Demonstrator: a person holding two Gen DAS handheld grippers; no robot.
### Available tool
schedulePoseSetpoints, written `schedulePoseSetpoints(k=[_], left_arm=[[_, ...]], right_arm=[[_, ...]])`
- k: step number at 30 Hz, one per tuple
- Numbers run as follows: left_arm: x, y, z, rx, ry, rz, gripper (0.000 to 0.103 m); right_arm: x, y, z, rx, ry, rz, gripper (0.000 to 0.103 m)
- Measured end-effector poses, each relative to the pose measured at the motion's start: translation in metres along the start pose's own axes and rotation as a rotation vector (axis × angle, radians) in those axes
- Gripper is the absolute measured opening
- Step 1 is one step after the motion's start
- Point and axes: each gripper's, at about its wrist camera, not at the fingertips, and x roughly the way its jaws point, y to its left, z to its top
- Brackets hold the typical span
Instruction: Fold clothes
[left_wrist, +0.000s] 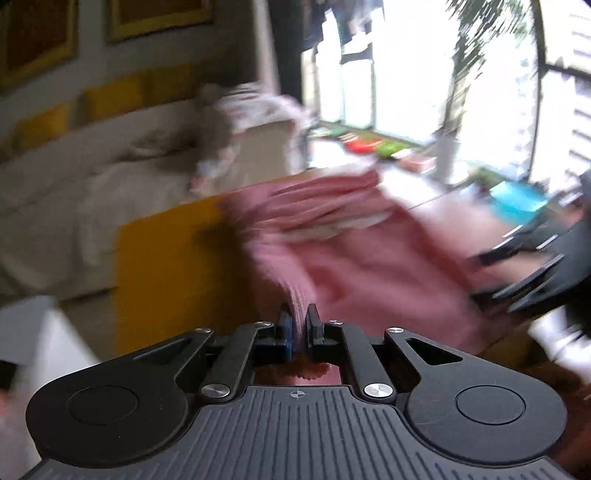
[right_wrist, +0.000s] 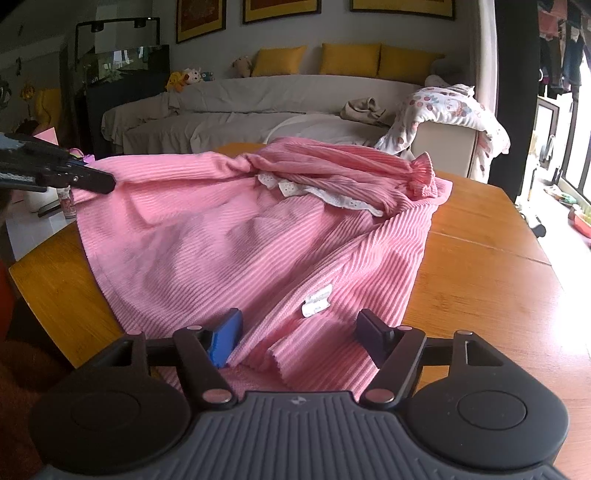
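pink ribbed garment spread on wooden table, bunched sleeve and white lace trim at far end, care label near the close hem. sofa with yellow cushions beyond the table.

left gripper: pinched shut on a fold of the pink cloth, fabric pulled up between the pads; seen in right wrist view clamped at the far-left edge of the garment. left wrist view badly smeared.

right gripper: jaws standing wide, near hem lying between the blue pad and the dark one, neither pressing on it. nothing held.

key relation: long axis of garment running near-to-far, slightly rightward. right gripper nearest the near hem, straddling it; left on the far-left edge. likely next: close right on hem, then carry toward far end. risk: catching one layer only.
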Motion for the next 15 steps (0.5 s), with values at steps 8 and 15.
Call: schedulePoseSetpoints(k=[8, 15], left_arm=[[0.031, -0.02, -0.026, -0.061, 0.14, -0.219, 0.021], [0.011, -0.017, -0.013, -0.148, 0.099, -0.434, 0.071]], right_arm=[[-0.009, -0.008, 0.008, -0.007, 0.041, 0.023, 0.078], [-0.032, -0.032, 0.036, 0.089, -0.06, 0.044, 0.067]])
